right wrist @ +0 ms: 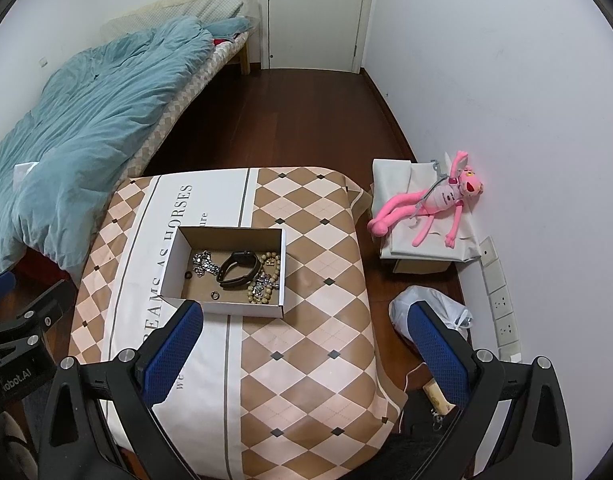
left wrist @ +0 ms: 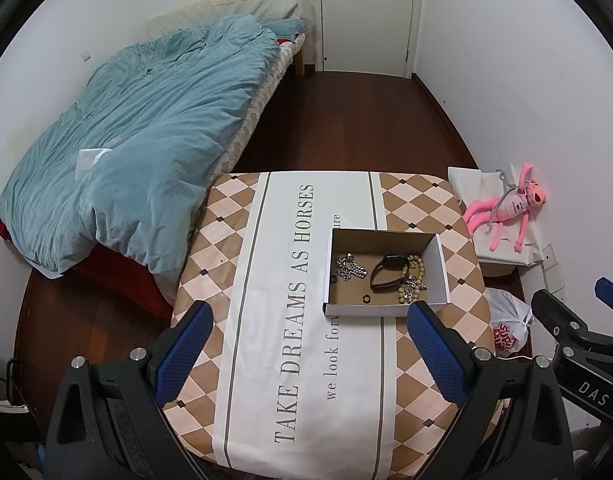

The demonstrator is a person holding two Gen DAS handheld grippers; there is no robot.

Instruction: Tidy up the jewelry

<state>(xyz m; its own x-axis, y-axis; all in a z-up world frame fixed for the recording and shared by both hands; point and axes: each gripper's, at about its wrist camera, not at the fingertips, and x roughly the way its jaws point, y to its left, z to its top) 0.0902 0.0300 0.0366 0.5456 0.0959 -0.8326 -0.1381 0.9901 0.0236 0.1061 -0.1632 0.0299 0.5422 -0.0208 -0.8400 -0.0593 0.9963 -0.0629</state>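
Both tongs, left and right, hang wide apart and empty above the surface, where a box holds a black watch, a bead bracelet, a silver chain and two small rings.

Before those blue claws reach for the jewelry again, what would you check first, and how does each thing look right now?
1. Left gripper open, holding nothing: ok.
2. Right gripper open, holding nothing: ok.
3. Box flat on the table, uncovered: ok.
4. Black watch, silver chain, bead bracelet and two small rings all in the box: ok.
5. Jewelry left outside the box: none seen, ok.
6. Pieces tangled together: cannot tell.
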